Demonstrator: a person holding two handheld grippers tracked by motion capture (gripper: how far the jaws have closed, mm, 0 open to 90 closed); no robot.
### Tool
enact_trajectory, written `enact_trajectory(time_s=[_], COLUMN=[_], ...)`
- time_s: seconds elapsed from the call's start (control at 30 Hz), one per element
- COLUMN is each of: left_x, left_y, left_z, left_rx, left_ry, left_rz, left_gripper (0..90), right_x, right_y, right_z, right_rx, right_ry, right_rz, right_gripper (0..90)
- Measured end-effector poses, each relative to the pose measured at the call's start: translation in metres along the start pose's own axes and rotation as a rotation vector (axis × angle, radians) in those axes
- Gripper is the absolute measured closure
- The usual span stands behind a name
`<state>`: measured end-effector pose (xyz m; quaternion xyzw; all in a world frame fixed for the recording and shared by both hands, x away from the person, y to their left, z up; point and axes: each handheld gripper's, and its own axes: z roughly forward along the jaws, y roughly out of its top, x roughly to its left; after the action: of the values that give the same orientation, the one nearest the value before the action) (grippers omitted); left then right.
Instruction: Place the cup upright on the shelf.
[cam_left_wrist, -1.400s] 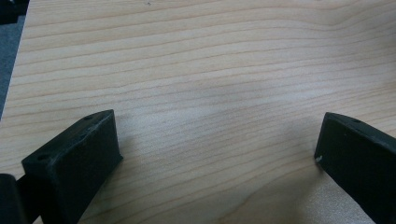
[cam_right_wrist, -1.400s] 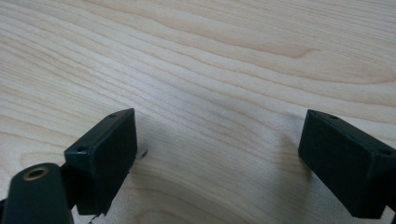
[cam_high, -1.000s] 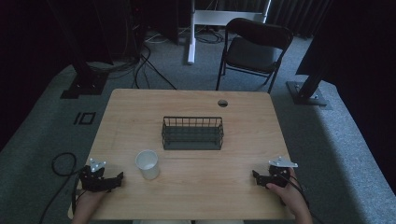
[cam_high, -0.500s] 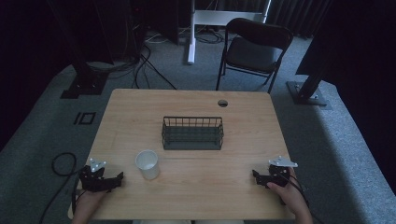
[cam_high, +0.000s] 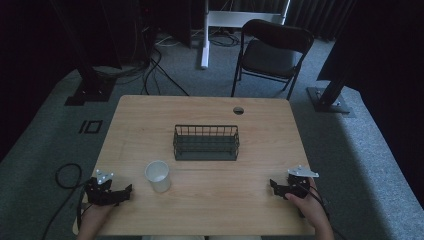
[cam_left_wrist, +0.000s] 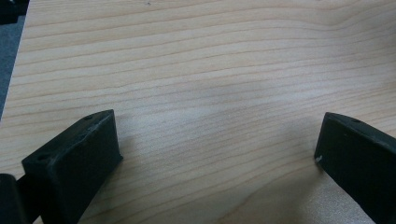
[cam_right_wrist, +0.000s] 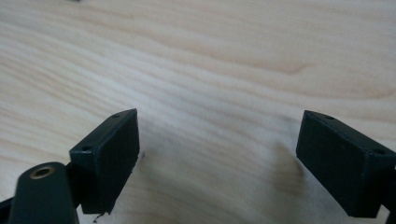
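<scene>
A white paper cup (cam_high: 158, 175) stands upright on the wooden table (cam_high: 210, 210), left of centre and near the front. Behind it, at the table's middle, sits a dark wire basket (cam_high: 206, 142) with nothing visible inside. My left gripper (cam_high: 125, 192) rests at the front left corner, a short way left of the cup, open. My right gripper (cam_high: 274, 186) rests near the front right edge, open as well. In the left gripper view the jaws stand wide apart over bare wood (cam_left_wrist: 210, 93). The right gripper view shows the same, with bare wood (cam_right_wrist: 215, 84) between the jaws.
A round cable hole (cam_high: 238, 110) is in the table's far edge. A black folding chair (cam_high: 272, 50) stands beyond the table. Dark stand bases (cam_high: 330, 102) and cables (cam_high: 155, 60) lie on the grey carpet around it. A cable loop (cam_high: 65, 175) hangs left of the table.
</scene>
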<state>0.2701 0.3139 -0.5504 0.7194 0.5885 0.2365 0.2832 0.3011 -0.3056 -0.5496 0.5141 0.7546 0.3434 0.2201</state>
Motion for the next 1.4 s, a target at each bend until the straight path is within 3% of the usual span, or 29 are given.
enact_trajectory(time_s=[0.6, 0.7, 1.4], left_x=[0.0, 0.0, 0.0], left_y=[0.0, 0.0, 0.0], left_z=[0.0, 0.0, 0.0], left_rx=[0.0, 0.0, 0.0], left_ry=[0.0, 0.0, 0.0], left_rz=[0.0, 0.0, 0.0], left_gripper=[0.1, 0.1, 0.2], right_x=[0.018, 0.022, 0.052], right_y=[0.025, 0.029, 0.045], right_z=[-0.01, -0.01, -0.008], right_rx=[-0.066, -0.075, -0.113], right_ry=[0.055, 0.082, 0.145], right_rz=[-0.032, -0.05, -0.13], right_gripper=[12.7, 12.5, 12.5])
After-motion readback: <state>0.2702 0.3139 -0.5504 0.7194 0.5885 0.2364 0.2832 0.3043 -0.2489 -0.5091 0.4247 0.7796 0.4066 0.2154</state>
